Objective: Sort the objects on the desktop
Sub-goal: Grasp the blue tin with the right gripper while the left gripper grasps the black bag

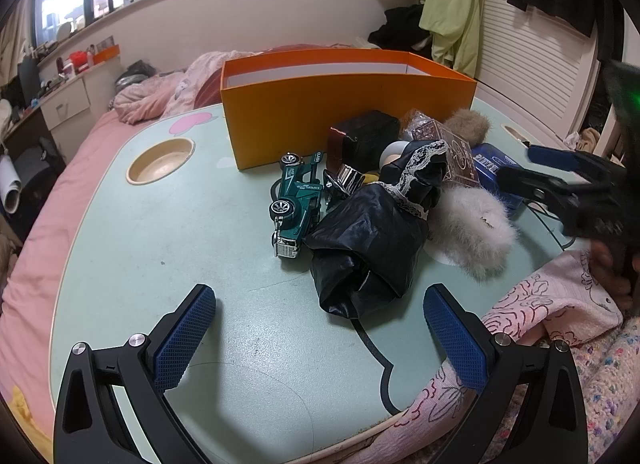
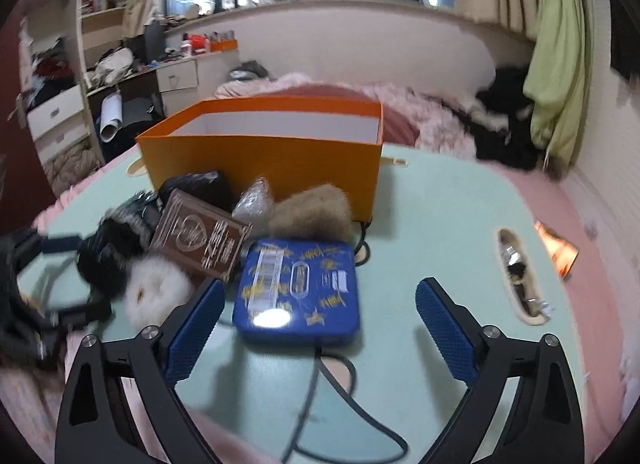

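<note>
The blue tin (image 2: 298, 290) lies flat on the desk (image 2: 432, 223), near the right tool (image 2: 318, 328), whose jaws stand wide and empty. It looks rigid, smooth, probably slippery; gripping across its side edges seems best. The left tool (image 1: 320, 340) hangs open, empty, before the soft black bundle (image 1: 368, 248).

Our left tool (image 1: 320, 338) and right tool (image 2: 320, 330) look alike: each has two black, curved arms with triangular cut-outs, two round silver screws set on each arm, and flat fingers (image 1: 182, 340) faced with blue, diamond-textured pads. From the left wrist view we see the right tool (image 1: 560, 179) side-on as a black body with blue-faced fingers and a green light glowing above it. We wear a pale pink sleeve (image 1: 552, 296) with dark red line drawings.
</note>
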`<action>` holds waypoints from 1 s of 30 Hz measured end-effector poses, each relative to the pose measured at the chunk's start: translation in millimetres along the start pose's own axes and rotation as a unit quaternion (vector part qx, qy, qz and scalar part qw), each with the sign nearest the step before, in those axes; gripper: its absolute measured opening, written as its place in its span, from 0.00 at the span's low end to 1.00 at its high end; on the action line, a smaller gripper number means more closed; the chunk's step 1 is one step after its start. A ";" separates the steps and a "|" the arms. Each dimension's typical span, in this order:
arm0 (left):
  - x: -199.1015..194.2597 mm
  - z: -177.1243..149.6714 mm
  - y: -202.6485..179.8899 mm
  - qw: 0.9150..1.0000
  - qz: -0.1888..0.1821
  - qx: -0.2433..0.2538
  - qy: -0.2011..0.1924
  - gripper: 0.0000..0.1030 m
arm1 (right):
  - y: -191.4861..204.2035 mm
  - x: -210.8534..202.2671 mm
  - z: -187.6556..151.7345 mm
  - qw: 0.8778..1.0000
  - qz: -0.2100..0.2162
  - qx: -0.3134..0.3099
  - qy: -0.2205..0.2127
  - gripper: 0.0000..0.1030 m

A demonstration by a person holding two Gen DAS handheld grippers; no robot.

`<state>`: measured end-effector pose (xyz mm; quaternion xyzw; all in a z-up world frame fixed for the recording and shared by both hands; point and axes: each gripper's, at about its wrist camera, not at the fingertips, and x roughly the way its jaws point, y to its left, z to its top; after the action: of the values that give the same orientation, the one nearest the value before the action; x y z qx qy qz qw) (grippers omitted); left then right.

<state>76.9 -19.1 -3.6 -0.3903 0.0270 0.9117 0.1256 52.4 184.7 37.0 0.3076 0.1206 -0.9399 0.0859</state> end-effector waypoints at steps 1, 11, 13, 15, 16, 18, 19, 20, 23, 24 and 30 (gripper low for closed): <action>0.1 0.0 -0.1 1.000 0.000 0.000 0.000 1.00 | 0.9 6.6 3.4 1.000 0.001 0.002 0.015 0.87; 1.3 3.1 -0.6 1.000 0.001 0.000 -0.001 1.00 | 3.8 6.2 -11.4 1.000 -0.006 -0.009 0.007 0.65; 0.6 4.4 -0.8 1.000 0.000 -0.001 -0.003 1.00 | 1.4 -1.3 -15.9 1.000 -0.006 -0.004 -0.009 0.65; -0.8 5.3 1.1 1.000 -0.006 -0.008 -0.007 1.00 | -2.3 -10.5 -17.0 0.999 -0.007 0.007 -0.032 0.65; -1.7 5.5 3.2 1.000 -0.010 -0.012 -0.009 1.00 | -3.9 -14.6 -17.6 0.999 -0.007 0.013 -0.042 0.65; -4.6 7.3 7.7 0.999 -0.020 -0.023 -0.019 1.00 | -6.4 -19.7 -18.2 0.998 -0.006 0.023 -0.057 0.65; -6.5 8.8 9.9 0.999 -0.026 -0.028 -0.026 1.00 | -7.5 -21.1 -18.7 0.998 -0.005 0.027 -0.060 0.65; -9.0 11.0 11.5 0.998 -0.031 -0.034 -0.035 1.00 | -9.6 -21.0 -17.0 0.998 -0.004 0.030 -0.060 0.65; -10.9 18.8 14.0 0.997 -0.034 -0.042 -0.049 0.93 | -10.5 -18.2 -13.7 0.998 0.000 0.028 -0.055 0.65; -9.5 22.2 13.4 0.997 -0.037 -0.043 -0.050 0.90 | -10.0 -18.1 -12.9 0.998 0.000 0.026 -0.055 0.65; -9.4 28.5 -6.8 0.997 -0.041 -0.004 -0.058 0.74 | -7.8 -18.2 -12.3 0.998 -0.001 0.018 -0.058 0.65</action>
<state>64.7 -10.3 23.3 -0.3380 0.0005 0.9270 0.1624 71.9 197.2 39.6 0.2543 0.0987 -0.9582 0.0866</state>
